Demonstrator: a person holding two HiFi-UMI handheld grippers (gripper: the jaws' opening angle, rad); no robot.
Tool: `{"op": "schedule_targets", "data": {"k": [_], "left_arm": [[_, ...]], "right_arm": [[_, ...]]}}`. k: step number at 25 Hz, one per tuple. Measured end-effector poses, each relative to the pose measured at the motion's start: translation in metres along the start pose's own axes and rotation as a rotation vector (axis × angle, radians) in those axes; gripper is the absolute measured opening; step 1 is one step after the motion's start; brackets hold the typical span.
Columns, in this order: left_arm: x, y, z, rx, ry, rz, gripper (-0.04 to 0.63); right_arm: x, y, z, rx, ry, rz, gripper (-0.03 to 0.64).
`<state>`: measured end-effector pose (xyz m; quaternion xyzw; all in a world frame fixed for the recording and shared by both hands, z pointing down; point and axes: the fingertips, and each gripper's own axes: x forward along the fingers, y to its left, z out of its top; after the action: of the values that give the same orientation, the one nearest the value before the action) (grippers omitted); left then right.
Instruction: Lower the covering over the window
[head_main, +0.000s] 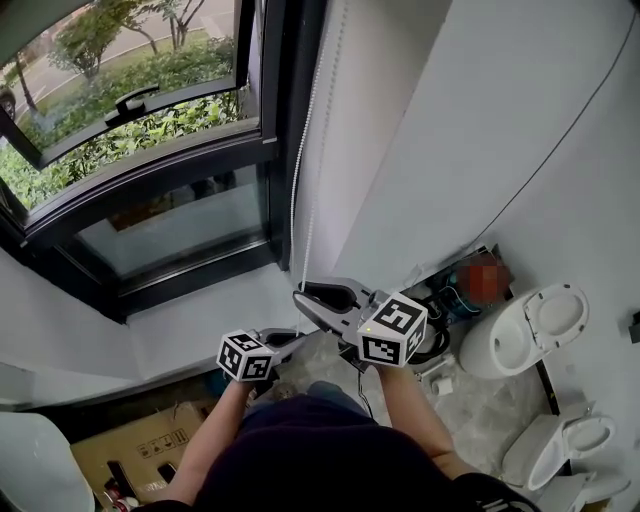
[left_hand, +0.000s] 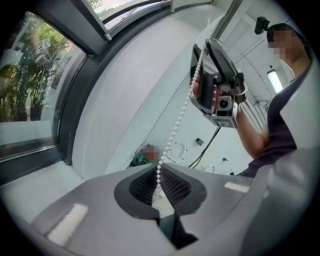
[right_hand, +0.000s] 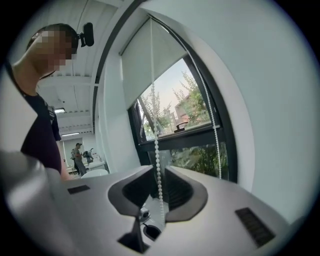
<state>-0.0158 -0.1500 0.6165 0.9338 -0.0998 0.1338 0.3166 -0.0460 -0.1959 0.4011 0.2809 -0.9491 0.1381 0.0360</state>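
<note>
Blind (right_hand: 135, 65) pale grey, w/ white bead chain (right_hand: 158, 165)

A white toilet (head_main: 510, 345) stands by the wall (head_main: 470, 110), with a second toilet (head_main: 560, 450) nearer, both on a marbled floor (head_main: 480, 405). A black cable (head_main: 560, 140) runs down the wall. A cardboard box (head_main: 140, 450) lies lower left. Shrubs (head_main: 150, 125) grow outside.
</note>
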Motion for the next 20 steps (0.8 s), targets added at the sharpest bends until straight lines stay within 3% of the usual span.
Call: {"op": "schedule_targets", "data": {"k": [5, 9, 12, 17, 20], "left_arm": [[0.002, -0.001, 0.001, 0.021, -0.01, 0.023, 0.018], [0.008, -0.008, -0.003, 0.067, -0.005, 0.032, 0.018], [0.014, -0.023, -0.006, 0.074, -0.054, 0.012, 0.02], [0.024, -0.046, -0.007, 0.031, -0.176, 0.016, 0.02], [0.031, -0.054, -0.015, 0.038, -0.176, 0.068, 0.02]], "right_arm": [[-0.003, 0.004, 0.017, -0.06, -0.051, 0.001, 0.014], [-0.01, 0.004, 0.014, -0.03, -0.077, 0.033, 0.013], [-0.018, 0.007, 0.013, -0.021, -0.082, 0.073, 0.012], [-0.036, 0.018, 0.012, -0.014, -0.038, 0.204, 0.012], [-0.046, 0.021, 0.005, -0.09, 0.035, 0.221, 0.012]]}}
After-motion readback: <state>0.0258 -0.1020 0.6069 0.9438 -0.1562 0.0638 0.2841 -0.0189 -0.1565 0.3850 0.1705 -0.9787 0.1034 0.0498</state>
